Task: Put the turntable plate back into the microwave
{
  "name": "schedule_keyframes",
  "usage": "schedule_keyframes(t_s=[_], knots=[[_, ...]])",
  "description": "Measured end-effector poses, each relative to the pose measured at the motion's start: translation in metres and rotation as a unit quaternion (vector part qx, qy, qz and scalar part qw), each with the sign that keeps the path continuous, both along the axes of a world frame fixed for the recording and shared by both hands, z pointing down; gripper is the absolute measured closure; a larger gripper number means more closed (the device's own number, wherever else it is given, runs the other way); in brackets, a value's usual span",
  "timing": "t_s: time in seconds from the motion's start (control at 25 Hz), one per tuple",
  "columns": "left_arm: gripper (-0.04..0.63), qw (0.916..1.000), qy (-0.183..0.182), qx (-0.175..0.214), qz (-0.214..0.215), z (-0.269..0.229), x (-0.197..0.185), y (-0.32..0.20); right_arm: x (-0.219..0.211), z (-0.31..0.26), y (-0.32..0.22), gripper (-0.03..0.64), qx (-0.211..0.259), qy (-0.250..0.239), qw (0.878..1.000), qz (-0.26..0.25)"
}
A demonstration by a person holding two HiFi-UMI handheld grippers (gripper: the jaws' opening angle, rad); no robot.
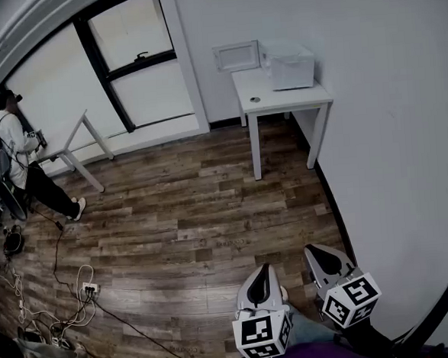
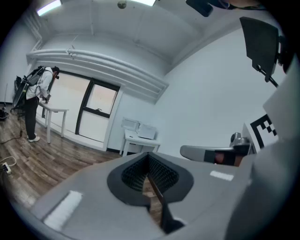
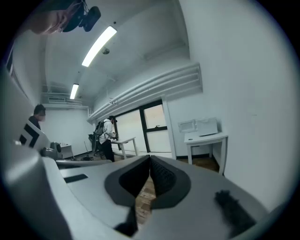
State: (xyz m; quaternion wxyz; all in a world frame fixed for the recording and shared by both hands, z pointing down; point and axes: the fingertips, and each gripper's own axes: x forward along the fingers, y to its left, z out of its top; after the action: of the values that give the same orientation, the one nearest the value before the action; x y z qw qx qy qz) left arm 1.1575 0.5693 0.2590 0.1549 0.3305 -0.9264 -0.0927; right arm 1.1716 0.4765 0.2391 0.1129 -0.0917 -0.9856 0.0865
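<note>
Approach step: table (image 1: pixel 295 97) with the open-doored microwave (image 1: pixel 290 69) stands well across the floor. Left gripper (image 2: pixel 149 164) and right gripper (image 3: pixel 150 164) are both clenched, empty. The small round thing on the table is probably the turntable plate (image 1: pixel 254 99); next, walk over and open a claw.

The left gripper (image 1: pixel 262 277) and right gripper (image 1: pixel 319 256) are held side by side, close to the body, pointing forward and slightly downward. Both have their jaws closed together on nothing.

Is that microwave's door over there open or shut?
Open. In the head view the door stands swung out to the left of the microwave, which sits on the white table.
</note>
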Motion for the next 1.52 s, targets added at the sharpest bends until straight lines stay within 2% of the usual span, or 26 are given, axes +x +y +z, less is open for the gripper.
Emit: schedule_keyframes(t_s=[0.16, 0.4, 0.52, 0.76, 0.96, 1.12, 1.2, 1.28, 1.52], knots=[[0.592, 0.9997, 0.014, 0.002, -0.020, -0.006, -0.063, -0.002, -0.058, -0.007, -0.015, 0.606, -0.017, -0.004, 1.000, -0.003], [0.591, 0.9998, -0.011, -0.001, -0.019, -0.023, -0.135, -0.043, -0.135, -0.018, -0.041, 0.606, -0.018, -0.015, 1.000, -0.019], [0.591, 0.9995, -0.023, -0.002, -0.021, -0.033, -0.162, -0.055, -0.161, -0.024, -0.054, 0.606, -0.010, -0.021, 1.000, -0.016], [0.591, 0.9989, -0.011, 0.001, -0.045, -0.027, -0.205, -0.053, -0.205, -0.019, -0.046, 0.606, -0.003, -0.010, 0.999, -0.045], [0.592, 0.9992, -0.009, -0.008, -0.038, -0.014, -0.259, -0.061, -0.257, -0.002, -0.058, 0.606, -0.023, -0.004, 0.999, -0.023], [0.592, 0.9994, -0.027, -0.019, -0.006, -0.018, -0.332, -0.071, -0.326, -0.003, -0.071, 0.606, -0.038, -0.018, 0.999, 0.016], [0.592, 0.9977, -0.053, -0.032, 0.027, -0.030, -0.371, -0.079, -0.368, -0.011, -0.074, 0.606, -0.045, -0.033, 0.998, 0.027], [0.591, 0.9961, -0.070, -0.037, 0.039, -0.042, -0.408, -0.079, -0.406, -0.018, -0.072, 0.606, -0.040, -0.041, 0.998, 0.027], [0.592, 0.9994, -0.027, -0.010, 0.016, -0.043, -0.507, -0.053, -0.498, -0.033, -0.063, 0.606, -0.040, -0.057, 0.997, 0.046]])
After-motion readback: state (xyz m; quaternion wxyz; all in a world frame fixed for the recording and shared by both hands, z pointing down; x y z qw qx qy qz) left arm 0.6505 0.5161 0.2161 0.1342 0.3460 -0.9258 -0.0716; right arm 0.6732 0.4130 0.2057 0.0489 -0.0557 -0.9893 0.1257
